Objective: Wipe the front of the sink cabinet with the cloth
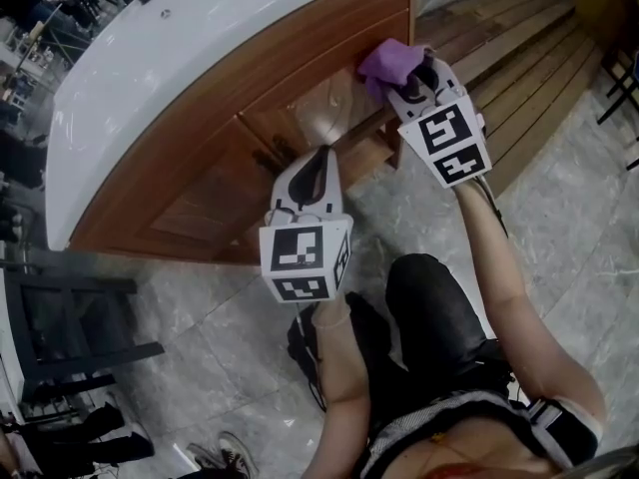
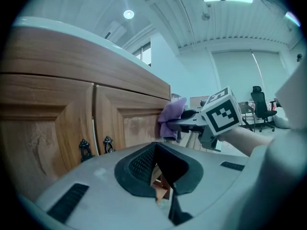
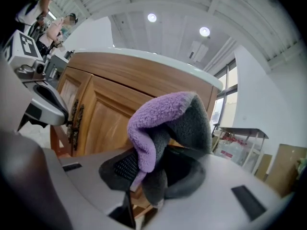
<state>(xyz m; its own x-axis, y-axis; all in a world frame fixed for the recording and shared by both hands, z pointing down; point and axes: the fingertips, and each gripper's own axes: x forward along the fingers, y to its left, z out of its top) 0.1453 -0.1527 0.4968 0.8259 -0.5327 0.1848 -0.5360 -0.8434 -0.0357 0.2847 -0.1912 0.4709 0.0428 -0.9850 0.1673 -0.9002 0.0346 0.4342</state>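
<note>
- My right gripper [image 3: 152, 178] pinches the cloth [image 3: 168, 123]. The folded wad fills the gap between the fingers and buries their tips, so in the head view I only see purple fluff [image 1: 390, 62] past the marker cube.
- From the head view I cannot tell whether the cloth actually presses on the wood or sits just off it.
- In the left gripper view the cloth [image 2: 171, 116] sits at the far right end of the cabinet [image 2: 57, 109], up near the top rail, beside the right door.
- The cloth is doubled over, purple outside and grey inside. Its long axis follows my right fingers, with the rounded fold pointing at the cabinet front.
- My left gripper [image 2: 161, 178] has its fingers pressed together with nothing between them. It aims at the doors near the two dark handles [image 2: 96, 146] and stays apart from the wood.
- My own gripper bodies cut off the cabinet's lower part in both gripper views.
- In the head view the cabinet [image 1: 230, 118] runs from lower left to upper right under the white counter [image 1: 190, 43].
</note>
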